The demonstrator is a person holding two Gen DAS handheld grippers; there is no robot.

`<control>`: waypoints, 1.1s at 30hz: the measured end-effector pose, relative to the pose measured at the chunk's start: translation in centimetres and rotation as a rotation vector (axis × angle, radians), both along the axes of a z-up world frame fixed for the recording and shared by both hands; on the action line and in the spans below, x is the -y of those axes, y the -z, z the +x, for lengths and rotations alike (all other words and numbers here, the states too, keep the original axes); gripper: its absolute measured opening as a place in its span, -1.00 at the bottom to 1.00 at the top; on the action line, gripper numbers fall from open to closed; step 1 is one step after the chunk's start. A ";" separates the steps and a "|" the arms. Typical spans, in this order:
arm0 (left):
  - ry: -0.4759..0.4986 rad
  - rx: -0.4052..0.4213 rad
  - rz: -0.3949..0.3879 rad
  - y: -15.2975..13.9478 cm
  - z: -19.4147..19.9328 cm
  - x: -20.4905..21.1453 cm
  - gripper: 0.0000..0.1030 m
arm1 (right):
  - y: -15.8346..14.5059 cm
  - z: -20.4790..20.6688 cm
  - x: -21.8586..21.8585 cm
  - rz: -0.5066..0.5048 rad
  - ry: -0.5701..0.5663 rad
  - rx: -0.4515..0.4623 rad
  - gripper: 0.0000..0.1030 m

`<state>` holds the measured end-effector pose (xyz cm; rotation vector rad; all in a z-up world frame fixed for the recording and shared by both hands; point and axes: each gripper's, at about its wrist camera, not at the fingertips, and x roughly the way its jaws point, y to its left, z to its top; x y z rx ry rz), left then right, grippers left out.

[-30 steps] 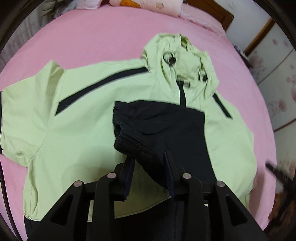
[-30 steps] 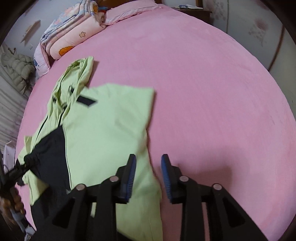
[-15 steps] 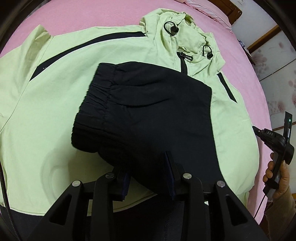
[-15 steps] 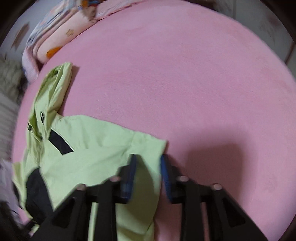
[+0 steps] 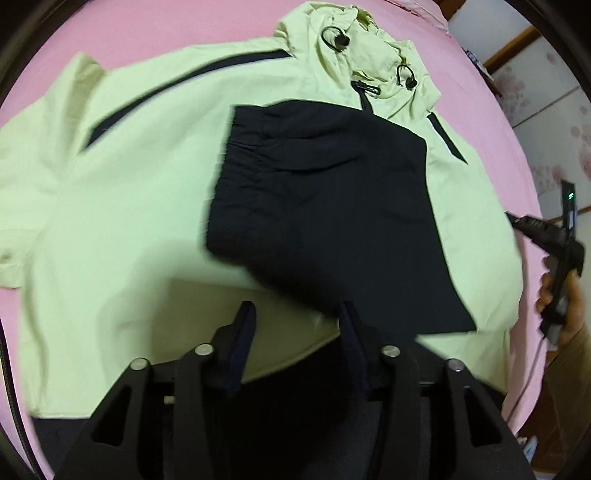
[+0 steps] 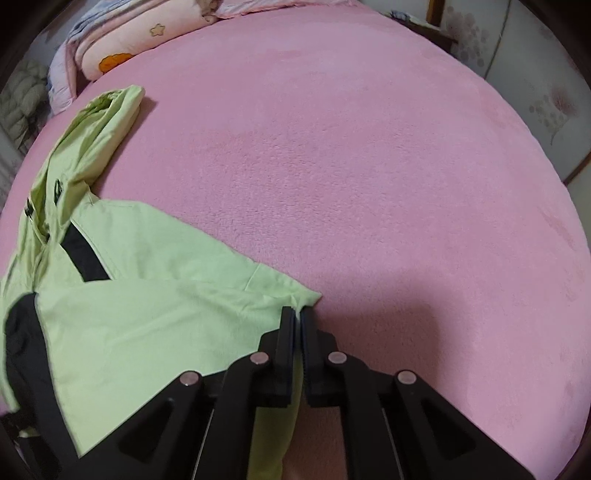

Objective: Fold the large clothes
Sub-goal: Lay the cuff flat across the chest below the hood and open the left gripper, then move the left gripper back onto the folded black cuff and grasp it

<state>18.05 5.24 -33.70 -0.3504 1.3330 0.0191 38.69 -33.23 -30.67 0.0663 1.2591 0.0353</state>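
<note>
A light green hooded jacket [image 5: 110, 177] with black stripes lies spread on a pink bed [image 5: 155, 33]. Its black sleeve [image 5: 325, 206] is folded across the chest, cuff to the left. My left gripper [image 5: 295, 314] is open and empty, just short of the sleeve's near edge. In the right wrist view the jacket [image 6: 147, 302] lies at the left, hood toward the far left. My right gripper [image 6: 298, 314] is shut on the jacket's green corner at its right edge.
Folded quilts and pillows [image 6: 122, 44] lie at the head of the bed. The pink bed [image 6: 388, 166] stretches to the right of the jacket. A hand with the right gripper's handle [image 5: 557, 251] shows at the right edge of the left wrist view.
My left gripper let go of the black sleeve, which now lies flat on the chest, and opened. My right gripper closed on the green edge of the jacket.
</note>
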 end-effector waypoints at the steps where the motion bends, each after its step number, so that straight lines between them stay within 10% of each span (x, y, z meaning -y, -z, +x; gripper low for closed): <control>1: 0.001 -0.002 0.028 -0.5 -0.6 -0.4 -0.11 | -0.6 -0.2 0.3 0.018 0.013 0.001 -0.91; 12: -0.059 0.193 0.055 -2.8 2.5 -0.2 -0.14 | -4.9 -9.4 -2.5 0.198 -0.034 0.087 -0.91; 21: -0.089 0.192 0.131 3.2 8.6 1.4 -0.38 | 0.3 -11.0 0.2 -0.131 0.082 0.080 -1.00; 33: -0.101 0.161 0.092 -0.4 6.8 2.0 -0.32 | -5.2 -13.1 0.0 0.018 0.065 0.112 -1.00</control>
